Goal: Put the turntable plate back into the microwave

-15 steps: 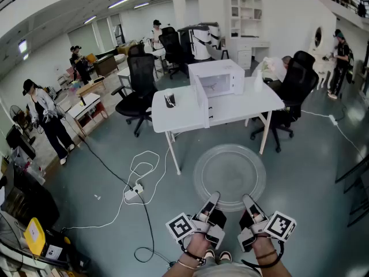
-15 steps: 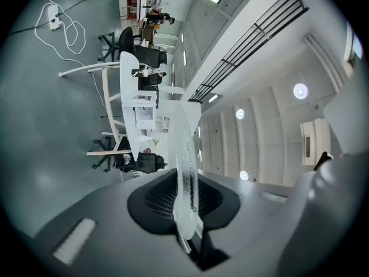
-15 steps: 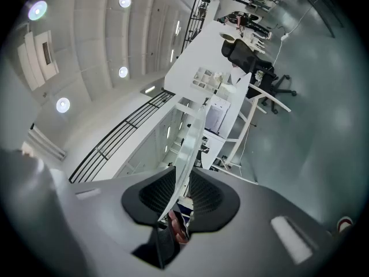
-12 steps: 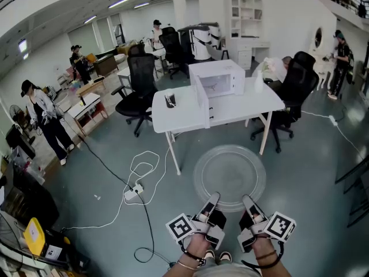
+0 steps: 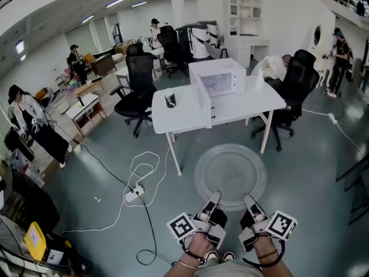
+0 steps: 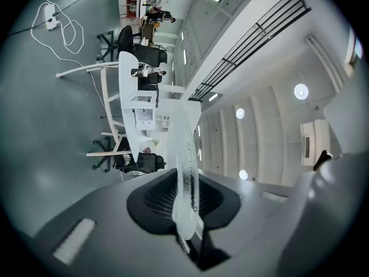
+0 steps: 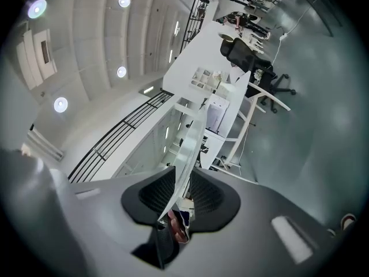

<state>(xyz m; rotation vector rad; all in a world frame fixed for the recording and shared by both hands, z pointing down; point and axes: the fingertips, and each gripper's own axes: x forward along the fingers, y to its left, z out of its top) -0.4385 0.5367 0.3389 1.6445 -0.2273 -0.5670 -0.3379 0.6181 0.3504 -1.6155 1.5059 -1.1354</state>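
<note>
The left gripper (image 5: 214, 198) is clamping the near rim of the glass turntable plate (image 5: 230, 172) between nearly closed jaws, and the right gripper (image 5: 247, 200) is pinching the same rim just beside it, so the plate is riding level in mid-air, well apart from the open-doored microwave (image 5: 222, 74).

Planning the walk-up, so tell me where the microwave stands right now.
In the head view the microwave stands upper centre on the white table, door open, between a small dark cup at left and a bottle at right.
</note>
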